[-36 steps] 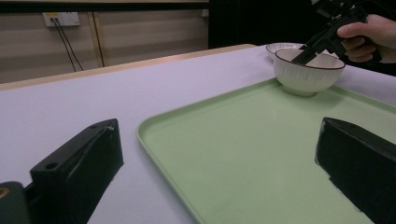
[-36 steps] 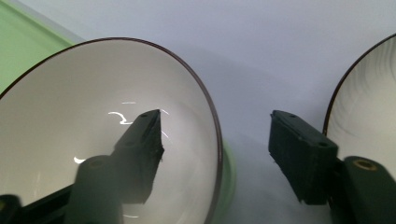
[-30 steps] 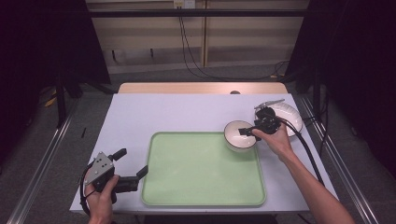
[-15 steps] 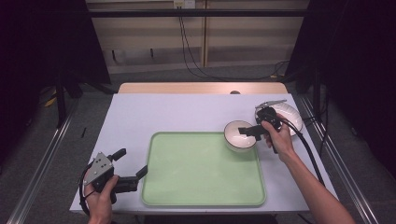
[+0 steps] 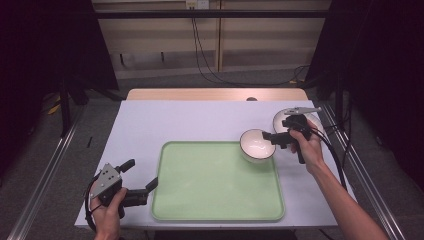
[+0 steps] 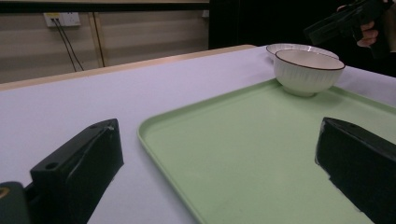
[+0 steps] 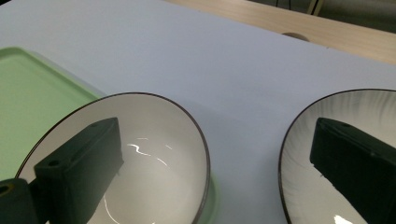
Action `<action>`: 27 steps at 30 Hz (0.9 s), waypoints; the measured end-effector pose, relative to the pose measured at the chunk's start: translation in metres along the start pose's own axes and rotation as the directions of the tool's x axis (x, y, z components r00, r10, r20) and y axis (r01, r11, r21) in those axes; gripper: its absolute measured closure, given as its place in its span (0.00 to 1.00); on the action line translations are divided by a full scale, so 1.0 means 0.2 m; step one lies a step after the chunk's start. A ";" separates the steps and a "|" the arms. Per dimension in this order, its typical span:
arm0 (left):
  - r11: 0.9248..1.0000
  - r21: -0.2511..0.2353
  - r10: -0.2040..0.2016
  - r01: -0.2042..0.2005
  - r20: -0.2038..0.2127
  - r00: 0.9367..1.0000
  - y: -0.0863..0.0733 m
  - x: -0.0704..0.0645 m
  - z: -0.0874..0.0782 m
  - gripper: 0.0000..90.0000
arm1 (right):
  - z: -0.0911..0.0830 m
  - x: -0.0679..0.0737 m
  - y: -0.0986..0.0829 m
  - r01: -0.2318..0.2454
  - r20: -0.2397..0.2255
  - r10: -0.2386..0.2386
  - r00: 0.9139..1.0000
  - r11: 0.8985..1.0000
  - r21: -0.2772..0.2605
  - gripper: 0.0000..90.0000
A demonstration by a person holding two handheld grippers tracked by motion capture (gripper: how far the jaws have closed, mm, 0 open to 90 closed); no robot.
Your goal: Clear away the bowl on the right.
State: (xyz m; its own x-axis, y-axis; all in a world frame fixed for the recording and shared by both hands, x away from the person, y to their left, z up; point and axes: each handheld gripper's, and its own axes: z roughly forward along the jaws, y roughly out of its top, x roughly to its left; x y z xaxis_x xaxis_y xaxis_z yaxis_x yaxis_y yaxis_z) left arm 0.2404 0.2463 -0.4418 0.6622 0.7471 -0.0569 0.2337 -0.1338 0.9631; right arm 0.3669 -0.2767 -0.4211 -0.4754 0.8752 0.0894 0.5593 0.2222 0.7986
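left gripper (image 5: 141, 189): nearest the person, at the tray's near-left corner; jaws apart, nothing between them, one over the white table (image 5: 165, 120) and one over the tray as the left gripper view has it

tray (image 5: 215, 182): pale green, flat, long axis running left to right across the table; bare apart from the bowl at its far-right corner

bowl (image 5: 257, 145): white with a dark rim, upright, sitting on the tray's far-right corner with its rim reaching over the tray edge

right gripper (image 5: 276, 140): just right of the bowl, jaws apart and pointing left toward it; not closed on anything

key relation: bowl lies just left of the right gripper's open jaws; in the right gripper view one jaw stands over the bowl's hollow (image 7: 140, 158) and the other over the plate (image 7: 345, 154), so the bowl's near wall sits in the gap; right hand (image 5: 307, 150) far nearer than the left

plate (image 5: 280, 120): white, dark-rimmed, on the table just beyond and right of the bowl, partly under the right gripper

view difference: left gripper view shows the bowl (image 6: 308, 71) from the side, foot on the tray, plate (image 6: 287, 48) close behind; cannot tell there if they touch. right gripper view shows a strip of table between them

judgement: bowl looks set on the tray; the plate seems the likely next thing for the right gripper
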 end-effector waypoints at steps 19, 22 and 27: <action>1.000 0.007 0.002 -0.002 -0.004 1.000 0.00 0.00 0.00 0.01 | -0.24 0.05 -0.13 -0.003 -0.015 0.002 1.000 0.995 -0.103 0.02; 1.000 0.004 -0.001 0.001 -0.009 1.000 0.00 0.00 0.00 0.01 | -0.27 0.06 -0.15 0.000 -0.008 -0.001 1.000 0.994 -0.110 0.02; 1.000 0.012 -0.005 0.005 -0.021 1.000 0.00 0.00 0.00 0.01 | -0.34 0.07 -0.20 -0.017 0.002 0.017 1.000 0.993 -0.121 0.02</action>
State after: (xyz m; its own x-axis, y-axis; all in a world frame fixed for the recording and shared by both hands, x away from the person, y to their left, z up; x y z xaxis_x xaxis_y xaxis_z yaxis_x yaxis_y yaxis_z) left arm 0.2401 0.2465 -0.4425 0.6460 0.7612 -0.0563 0.2456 -0.1375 0.9596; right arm 0.2914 -0.3024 -0.4121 -0.4644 0.8797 0.1021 0.4811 0.1538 0.8631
